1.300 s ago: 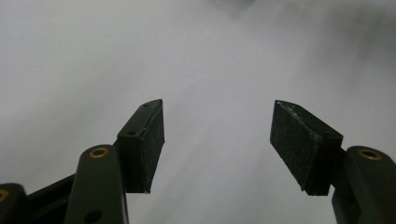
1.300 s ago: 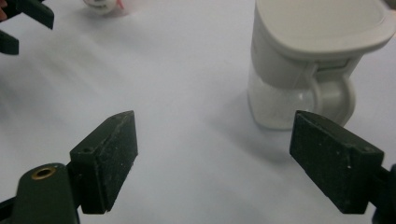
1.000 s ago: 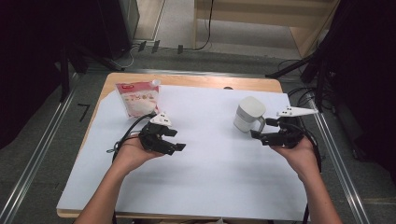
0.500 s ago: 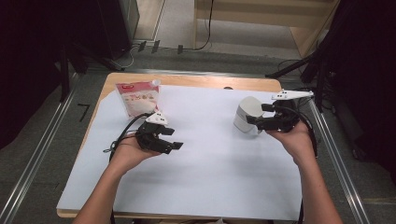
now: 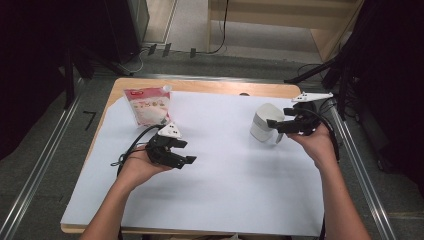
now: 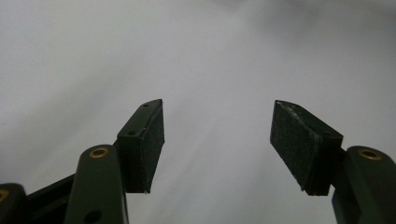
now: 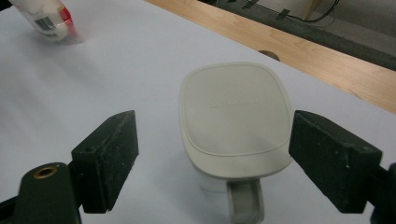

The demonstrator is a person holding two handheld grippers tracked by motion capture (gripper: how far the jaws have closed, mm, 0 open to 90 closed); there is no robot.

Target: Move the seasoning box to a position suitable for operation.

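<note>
- The jug (image 7: 233, 121), lid on, stands just ahead of the right claw (image 7: 212, 158), between its wide-open, empty jaws but not touched.
- Likely step: reaching to grasp; next, ease forward and close squarely.
- Left claw (image 6: 219, 144) hovers wide open, empty, over the sheet (image 5: 225, 170).
- The bag (image 5: 148, 106) lies beyond it, well clear.

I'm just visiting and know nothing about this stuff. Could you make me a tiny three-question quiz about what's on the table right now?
1. True or false: the right gripper is clamped on the white lidded container.
2. Which thing lies at the table's far left: A) a snack pouch, B) a bowl, C) a spoon?
3. Fill in: the left gripper has its jaws ____.

Key: 1 false, its jaws stand apart on either side of the lid; 2 A; 3 open.
</note>
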